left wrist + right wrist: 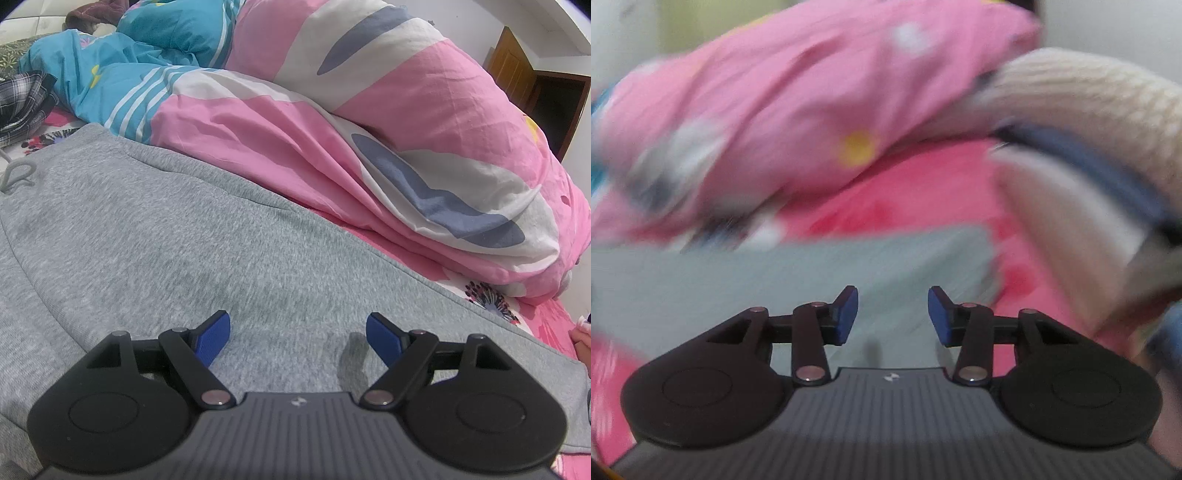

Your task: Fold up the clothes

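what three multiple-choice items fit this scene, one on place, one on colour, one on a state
1. Where does the duvet lie relative to the grey garment in the left wrist view?
A. beyond it, farther from the camera
B. under it
C. folded inside it

2. What colour are the pads of the left hand-held gripper?
A. red
B. blue
C. white

3. What state is the left hand-held gripper in?
A. shut on the grey garment
B. shut on the duvet
C. open, nothing between its jaws

Answers: 1 A, the pink duvet is heaped behind the garment's far edge. 2 B, both pads show blue. 3 C, the pads stand wide apart above flat grey cloth.
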### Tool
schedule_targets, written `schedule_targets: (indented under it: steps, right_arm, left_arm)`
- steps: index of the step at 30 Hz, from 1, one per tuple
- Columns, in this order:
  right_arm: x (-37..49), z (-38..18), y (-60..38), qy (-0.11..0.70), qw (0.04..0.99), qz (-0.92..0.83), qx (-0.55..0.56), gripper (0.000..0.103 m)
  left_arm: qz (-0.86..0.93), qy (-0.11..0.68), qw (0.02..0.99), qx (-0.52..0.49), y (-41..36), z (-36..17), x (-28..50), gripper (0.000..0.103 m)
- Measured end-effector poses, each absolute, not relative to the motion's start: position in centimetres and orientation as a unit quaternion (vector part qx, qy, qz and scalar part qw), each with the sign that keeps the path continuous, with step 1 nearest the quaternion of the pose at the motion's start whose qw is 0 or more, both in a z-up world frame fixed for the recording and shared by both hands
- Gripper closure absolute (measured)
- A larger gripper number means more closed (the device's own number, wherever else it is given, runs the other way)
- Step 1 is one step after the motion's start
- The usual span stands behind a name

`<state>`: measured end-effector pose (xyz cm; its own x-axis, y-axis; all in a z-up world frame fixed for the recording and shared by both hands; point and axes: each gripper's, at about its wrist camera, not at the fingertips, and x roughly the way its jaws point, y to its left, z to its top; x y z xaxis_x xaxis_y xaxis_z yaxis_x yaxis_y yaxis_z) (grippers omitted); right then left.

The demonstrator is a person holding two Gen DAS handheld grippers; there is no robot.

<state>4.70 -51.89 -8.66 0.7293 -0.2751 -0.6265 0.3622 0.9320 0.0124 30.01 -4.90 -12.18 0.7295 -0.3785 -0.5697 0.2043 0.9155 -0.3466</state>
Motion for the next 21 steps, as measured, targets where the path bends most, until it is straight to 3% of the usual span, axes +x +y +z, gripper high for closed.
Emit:
schedule_targets:
  steps: [2,5,6,7,8,14,20,21]
  right_arm:
    - [5.1,-10.5,-48.8,0.335,0.926,-0.175,-0.025,0.057]
    - [6.6,-13.1,-48.5,0.377,0.907,-0.178,-0.054,0.062]
    - [6.6,-13.5,-49.1,0.378,0.904,-0.192,-0.049,0.074]
    - [6.0,-13.2,-49.9,0.367,0.906,-0.21,-0.026,0.093]
    - [5.3,-12.8,-50.7,0.353,0.907,-0.229,0.002,0.095]
    - [-5.3,-11.5,-56.2,0.197,0.886,-0.323,0.267,0.096]
    - [-10.0,-14.9,-57.8,0.178,0.834,-0.33,0.404,0.09]
    - [-10.3,-15.0,-57.9,0.172,0.828,-0.337,0.414,0.085]
  left_arm:
    - [-0.158,0.332,0.921,-0.131,-4.9,-12.2,30.0,0.021]
    - [-0.158,0.332,0.921,-0.132,-5.0,-12.2,30.0,0.021]
    - [-0.158,0.332,0.921,-0.133,-5.0,-12.2,30.0,0.021]
    - [-0.159,0.331,0.921,-0.133,-5.0,-12.2,30.0,0.021]
    - [-0.159,0.331,0.921,-0.134,-4.9,-12.2,30.0,0.021]
    - [-0.158,0.33,0.921,-0.133,-5.0,-12.3,30.0,0.021]
    - [-0.159,0.328,0.921,-0.135,-4.8,-12.4,29.9,0.021]
    - [-0.159,0.328,0.921,-0.135,-4.8,-12.4,29.9,0.021]
